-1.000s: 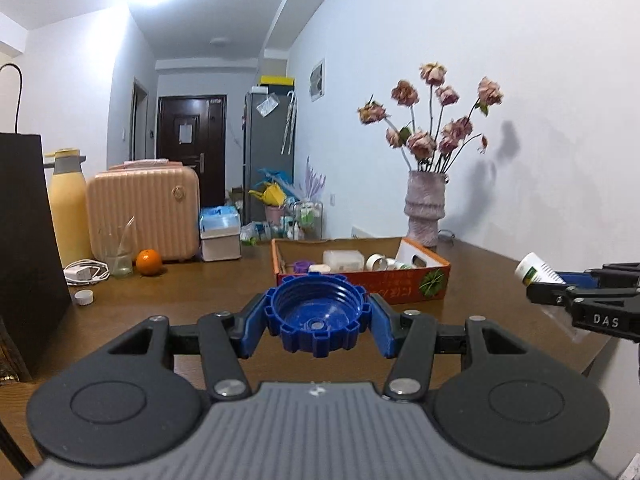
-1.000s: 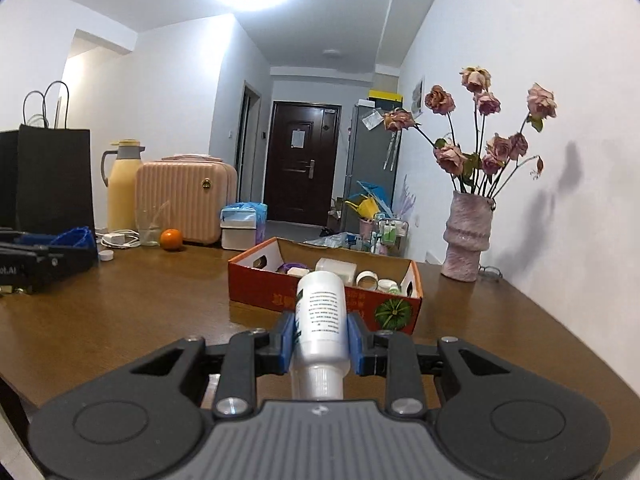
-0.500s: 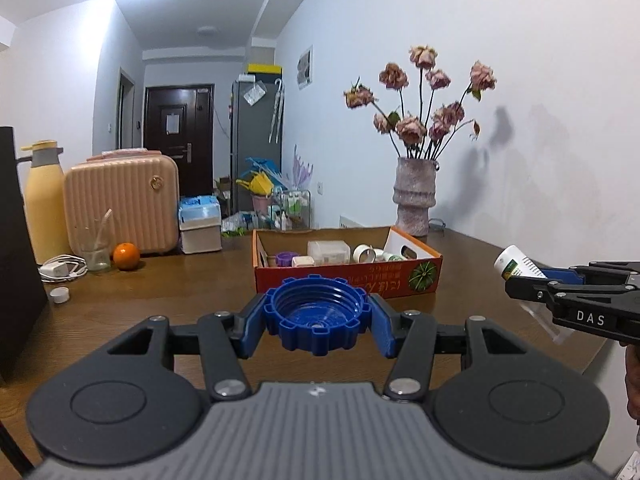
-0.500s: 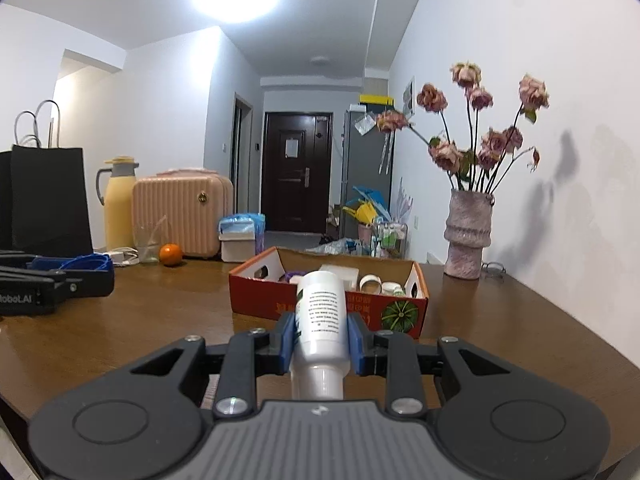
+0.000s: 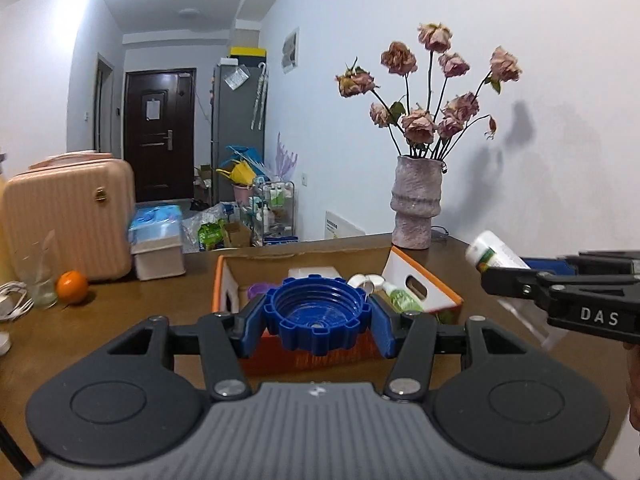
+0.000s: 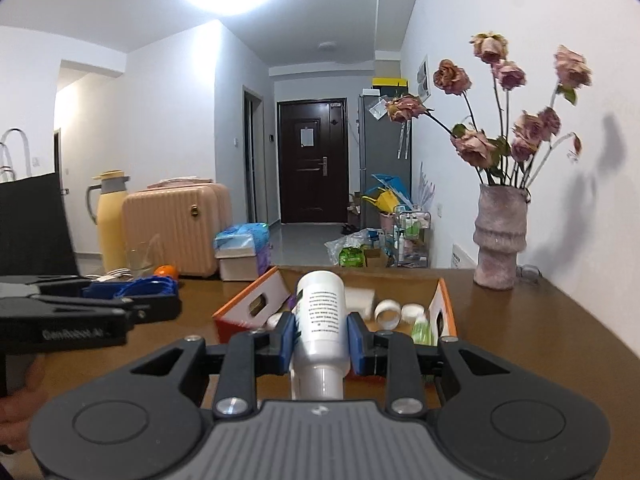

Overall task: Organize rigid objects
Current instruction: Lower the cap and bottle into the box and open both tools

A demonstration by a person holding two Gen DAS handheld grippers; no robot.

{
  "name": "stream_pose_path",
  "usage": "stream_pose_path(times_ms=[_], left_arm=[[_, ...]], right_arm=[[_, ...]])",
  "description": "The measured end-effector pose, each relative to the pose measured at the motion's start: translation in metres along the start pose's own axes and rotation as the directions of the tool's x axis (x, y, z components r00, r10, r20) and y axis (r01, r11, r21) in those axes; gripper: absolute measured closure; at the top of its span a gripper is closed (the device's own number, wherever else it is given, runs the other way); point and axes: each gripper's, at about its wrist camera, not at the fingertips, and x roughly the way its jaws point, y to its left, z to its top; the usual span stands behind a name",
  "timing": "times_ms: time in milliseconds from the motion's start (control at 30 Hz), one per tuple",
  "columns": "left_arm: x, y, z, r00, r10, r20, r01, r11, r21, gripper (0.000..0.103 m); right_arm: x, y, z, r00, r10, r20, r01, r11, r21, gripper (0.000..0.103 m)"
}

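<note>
Left wrist view: my left gripper is clamped on a blue ribbed screw cap, hollow side facing the camera, held at lower centre of the frame. The orange cardboard box lies directly ahead, its open top showing just above and behind the cap; the cap overlaps the box's near wall in the picture. My right gripper enters from the right edge, clamped on a white plastic bottle whose base tilts toward upper left.

Right wrist view: the white plastic bottle sits between the blue pads of my right gripper, its long axis running along the fingers, base pointing forward at the box, neck toward the camera. The box opening fills the centre of the frame, with rolls of tape and a small green bottle inside. My left gripper is at the left edge.

Judgement: both loads look close to the box; neither hand seems clearly nearer. The bottle's axis points into the opening, so it would go in base first.

Compared with a second ago, the box has grown and risen in both views, and its inside is now visible over the near wall; both grippers have come forward and higher. Both grips are unchanged.
</note>
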Motion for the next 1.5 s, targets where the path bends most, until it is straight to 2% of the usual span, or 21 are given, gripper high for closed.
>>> stream_pose_path(times_ms=[33, 167, 267, 300, 367, 500, 533, 567, 633, 700, 733, 800, 833, 900, 933, 1033, 1067, 1100, 1200, 1333, 1500], left_arm=[[0.012, 0.002, 0.007, 1.0, -0.011, -0.014, 0.011, 1.0, -0.005, 0.048], [0.067, 0.01, 0.036, 0.996, -0.041, -0.076, 0.038, 0.999, -0.034, 0.048], [0.107, 0.012, 0.053, 0.991, -0.056, -0.125, 0.05, 0.998, -0.05, 0.048], [0.118, 0.012, 0.057, 0.989, -0.057, -0.135, 0.051, 0.997, -0.05, 0.048], [0.146, 0.011, 0.062, 0.984, -0.054, -0.167, 0.046, 0.998, -0.052, 0.048], [0.201, 0.011, 0.057, 0.964, -0.062, -0.26, 0.046, 0.997, -0.069, 0.049], [0.215, 0.011, 0.054, 0.958, -0.052, -0.282, 0.035, 0.997, -0.066, 0.049], [0.229, 0.011, 0.05, 0.952, -0.046, -0.303, 0.028, 0.998, -0.064, 0.049], [0.253, 0.015, 0.041, 0.936, -0.066, -0.345, 0.037, 0.995, -0.09, 0.049], [0.272, 0.021, 0.031, 0.921, -0.088, -0.379, 0.047, 0.992, -0.114, 0.049], [0.281, 0.023, 0.025, 0.915, -0.088, -0.393, 0.047, 0.993, -0.112, 0.049], [0.295, 0.024, 0.016, 0.903, -0.078, -0.423, 0.036, 0.994, -0.105, 0.049], [0.301, 0.026, 0.011, 0.896, -0.078, -0.438, 0.036, 0.994, -0.105, 0.048], [0.304, 0.026, 0.009, 0.901, -0.077, -0.427, 0.039, 0.994, -0.097, 0.049], [0.304, 0.027, 0.008, 0.896, -0.089, -0.434, 0.048, 0.993, -0.106, 0.049], [0.305, 0.028, 0.009, 0.889, -0.119, -0.442, 0.084, 0.992, -0.097, 0.048], [0.305, 0.03, 0.008, 0.886, -0.131, -0.444, 0.094, 0.99, -0.104, 0.046], [0.305, 0.03, 0.009, 0.883, -0.143, -0.446, 0.104, 0.988, -0.111, 0.045], [0.301, 0.031, 0.01, 0.886, -0.133, -0.445, 0.103, 0.99, -0.092, 0.04], [0.289, 0.034, 0.018, 0.886, -0.128, -0.445, 0.095, 0.991, -0.096, 0.04], [0.254, 0.034, 0.04, 0.91, -0.096, -0.404, 0.078, 0.995, -0.059, 0.035]], right_arm=[[0.025, -0.006, 0.017, 1.0, -0.003, -0.013, 0.003, 1.0, -0.01, 0.076], [0.061, -0.017, 0.039, 0.999, 0.015, -0.05, -0.015, 1.0, -0.001, 0.076], [0.117, -0.035, 0.065, 0.986, 0.054, -0.156, -0.053, 0.999, 0.014, 0.076], [0.117, -0.035, 0.065, 0.986, 0.054, -0.156, -0.053, 0.999, 0.014, 0.076], [0.159, -0.051, 0.075, 0.965, 0.078, -0.249, -0.067, 0.996, 0.053, 0.076], [0.215, -0.069, 0.072, 0.929, 0.044, -0.367, -0.021, 0.998, 0.066, 0.076], [0.215, -0.069, 0.072, 0.929, 0.044, -0.367, -0.021, 0.998, 0.066, 0.076], [0.241, -0.076, 0.064, 0.908, 0.016, -0.418, 0.013, 0.998, 0.065, 0.076], [0.251, -0.079, 0.059, 0.9, 0.003, -0.436, 0.026, 0.998, 0.059, 0.076], [0.275, -0.086, 0.046, 0.877, -0.011, -0.481, 0.049, 0.997, 0.067, 0.076], [0.295, -0.091, 0.032, 0.848, -0.014, -0.529, 0.062, 0.995, 0.073, 0.076], [0.302, -0.092, 0.026, 0.839, -0.021, -0.544, 0.065, 0.996, 0.061, 0.076], [0.308, -0.092, 0.022, 0.832, -0.03, -0.555, 0.067, 0.997, 0.047, 0.076], [0.322, -0.087, 0.011, 0.815, -0.069, -0.576, 0.073, 0.997, -0.016, 0.076], [0.325, -0.087, 0.008, 0.811, -0.071, -0.581, 0.07, 0.997, -0.024, 0.076], [0.329, -0.088, 0.003, 0.804, -0.064, -0.591, 0.064, 0.998, -0.02, 0.076], [0.332, -0.088, 0.0, 0.792, -0.03, -0.61, 0.039, 0.999, 0.001, 0.075], [0.331, -0.089, -0.001, 0.791, -0.025, -0.612, 0.034, 0.999, 0.004, 0.076], [0.33, -0.086, -0.001, 0.79, -0.038, -0.612, 0.035, 0.999, -0.017, 0.075], [0.319, -0.092, 0.012, 0.799, -0.04, -0.6, 0.047, 0.999, -0.004, 0.075], [0.295, -0.089, 0.033, 0.822, -0.055, -0.567, 0.059, 0.998, -0.011, 0.072]])
